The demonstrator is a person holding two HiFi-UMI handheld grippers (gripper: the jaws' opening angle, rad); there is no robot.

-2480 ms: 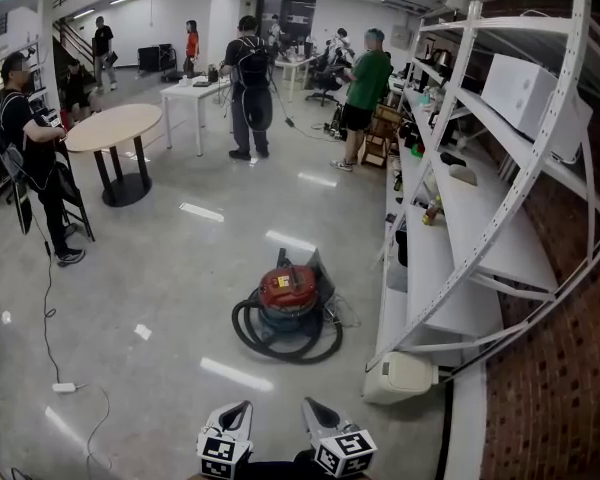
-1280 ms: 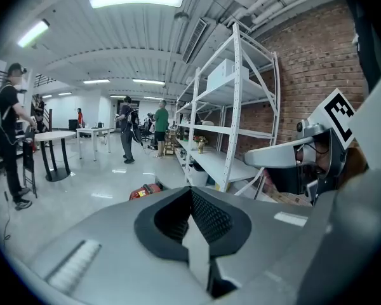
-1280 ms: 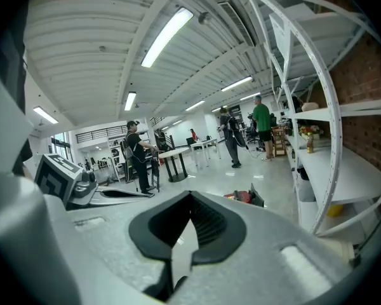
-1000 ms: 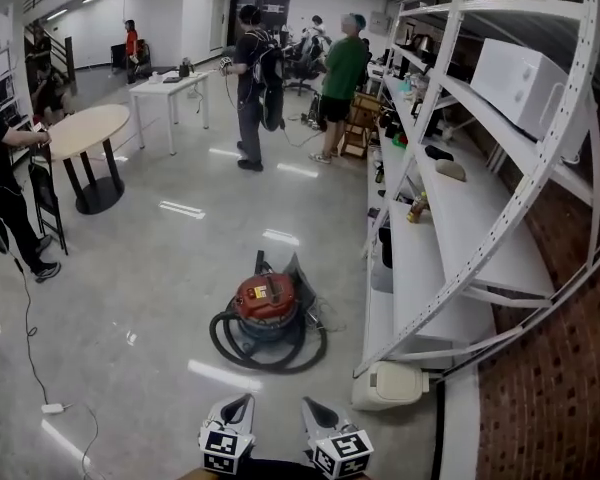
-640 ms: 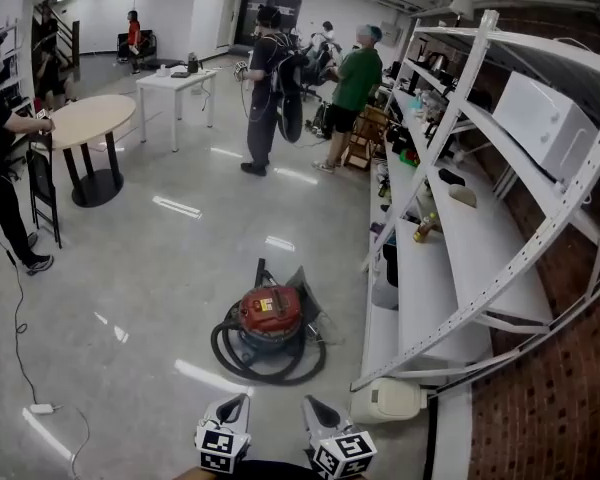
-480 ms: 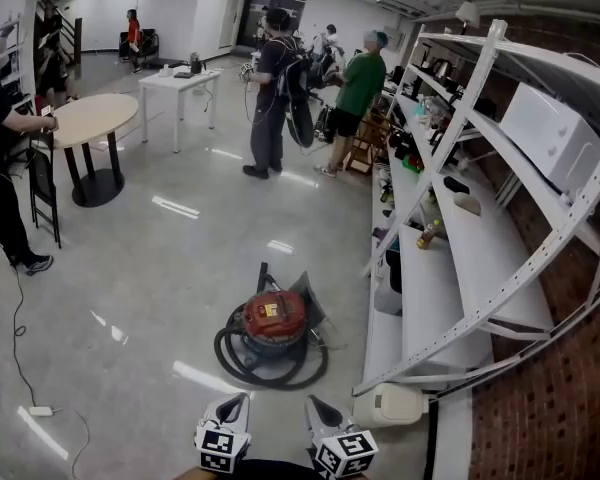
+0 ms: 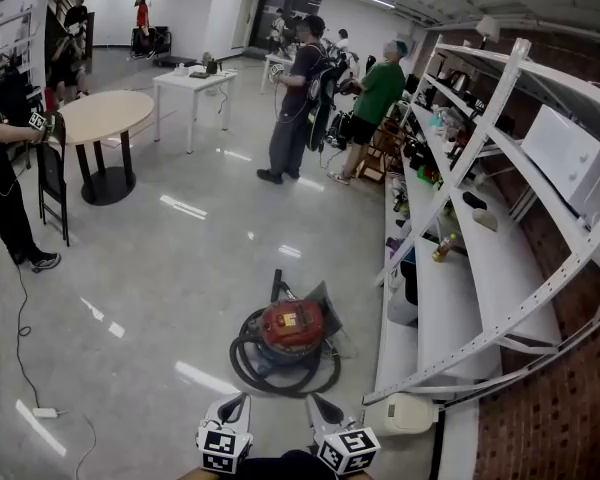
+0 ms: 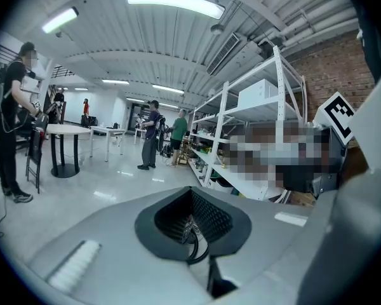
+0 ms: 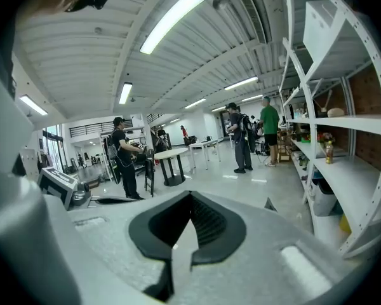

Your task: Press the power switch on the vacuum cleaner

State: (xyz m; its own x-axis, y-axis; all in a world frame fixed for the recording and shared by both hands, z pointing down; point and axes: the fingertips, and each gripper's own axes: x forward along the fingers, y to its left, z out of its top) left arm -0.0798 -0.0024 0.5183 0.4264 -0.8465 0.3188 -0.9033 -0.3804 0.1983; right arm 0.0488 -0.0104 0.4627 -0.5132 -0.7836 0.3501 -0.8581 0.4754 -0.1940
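Observation:
In the head view the red vacuum cleaner (image 7: 291,325) stands on the glossy floor ahead of me, with its black hose (image 7: 280,373) coiled round its base. My left gripper (image 7: 236,404) and right gripper (image 7: 317,404) are held low at the bottom edge, side by side, well short of the vacuum. Both point forward with their jaws together and hold nothing. The left gripper view shows its shut left gripper (image 8: 193,202) aimed over the room, and the right gripper (image 9: 189,199) is shut likewise. Neither gripper view shows the vacuum. I cannot make out the power switch.
A white shelving rack (image 7: 480,258) runs along the right, with a white appliance (image 7: 405,415) on the floor at its near end. A round table (image 7: 100,116), a white table (image 7: 195,80) and several people stand farther off. A cable and plug (image 7: 40,411) lie at left.
The head view has shifted and the vacuum now sits slightly further right and lower. The people in the background have walked about. Both grippers stay low, side by side and shut.

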